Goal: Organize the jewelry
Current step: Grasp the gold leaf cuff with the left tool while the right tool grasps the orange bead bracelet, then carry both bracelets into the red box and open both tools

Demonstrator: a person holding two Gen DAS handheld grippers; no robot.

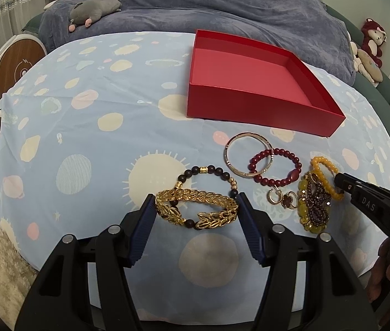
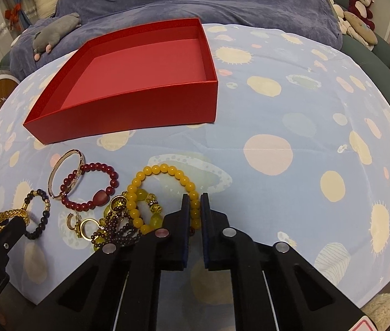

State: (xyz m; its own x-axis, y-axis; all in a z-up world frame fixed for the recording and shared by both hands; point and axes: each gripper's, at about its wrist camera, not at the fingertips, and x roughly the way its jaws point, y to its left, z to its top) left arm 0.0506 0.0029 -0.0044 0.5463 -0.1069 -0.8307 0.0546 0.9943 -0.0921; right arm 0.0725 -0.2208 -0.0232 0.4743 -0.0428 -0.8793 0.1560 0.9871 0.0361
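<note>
Straddling the gold leaf bracelet [image 1: 195, 210] with the left gripper [image 1: 195, 207], jaws spread either side, long axis crosswise between the fingers. Pinched around one side of the yellow bead bracelet [image 2: 164, 190] with the right gripper [image 2: 194, 209], nearly pressed together. Lay beyond both, across bare cloth: the empty red box [image 1: 250, 98]. Crowded between: red bead bracelet [image 1: 277, 167], thin bangle [image 1: 247, 154], likely to snag.

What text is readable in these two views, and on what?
"DAS": white letters on the black body of the right gripper, seen in the left wrist view.
Embossed lettering on the left gripper body, lower left of the right wrist view: too blurred to read.
Tag at the left edge of the left wrist view: unreadable.
Red box: no text.
</note>
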